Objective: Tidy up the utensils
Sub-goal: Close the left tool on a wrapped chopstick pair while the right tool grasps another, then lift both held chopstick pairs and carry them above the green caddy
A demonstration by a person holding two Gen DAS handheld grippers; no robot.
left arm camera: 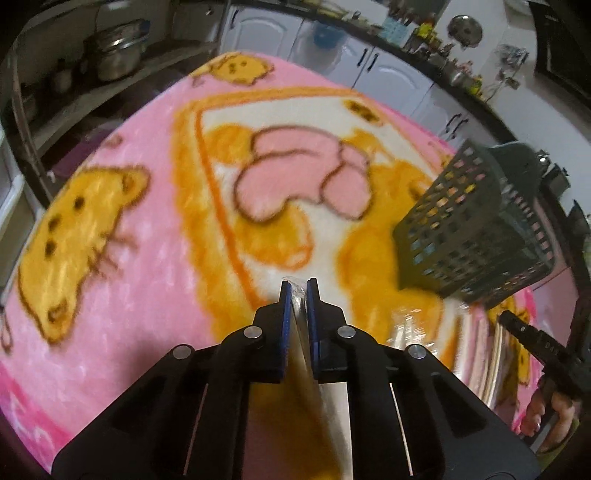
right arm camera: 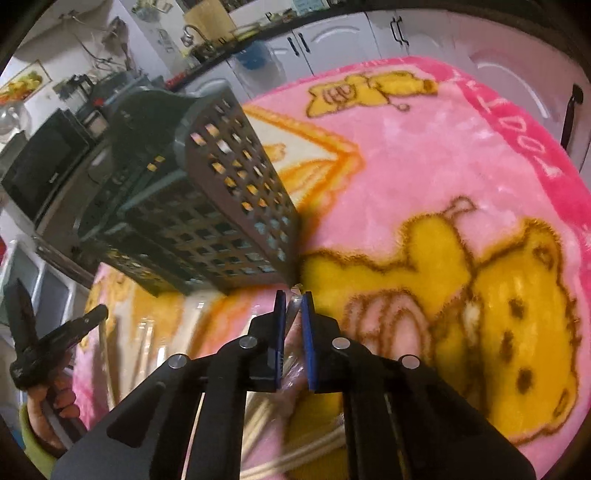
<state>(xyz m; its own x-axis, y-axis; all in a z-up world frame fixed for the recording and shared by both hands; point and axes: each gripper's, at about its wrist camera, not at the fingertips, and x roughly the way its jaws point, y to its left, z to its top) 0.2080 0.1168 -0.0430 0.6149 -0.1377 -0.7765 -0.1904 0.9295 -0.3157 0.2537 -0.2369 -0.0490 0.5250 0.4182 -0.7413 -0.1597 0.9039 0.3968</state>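
Observation:
My left gripper (left arm camera: 298, 286) is shut, its blue pads pinching the edge of a clear plastic packet (left arm camera: 410, 328) that trails off to the right over the blanket. My right gripper (right arm camera: 293, 295) is shut on the same clear packet (right arm camera: 147, 339), which holds several pale wooden sticks (right arm camera: 295, 458), blurred below the fingers. A dark green perforated utensil holder (left arm camera: 472, 229) stands on the blanket to the right of the left gripper. In the right wrist view the holder (right arm camera: 192, 206) rises just beyond and left of the fingertips.
A pink blanket with yellow bears (left arm camera: 129, 258) covers the table (right arm camera: 424, 166). A hand (left arm camera: 554, 413) holds the other gripper at the right edge; in the right wrist view a hand (right arm camera: 55, 406) is at the left. White cabinets (left arm camera: 258, 29), pots (left arm camera: 114, 55) and a microwave (right arm camera: 40, 177) stand behind.

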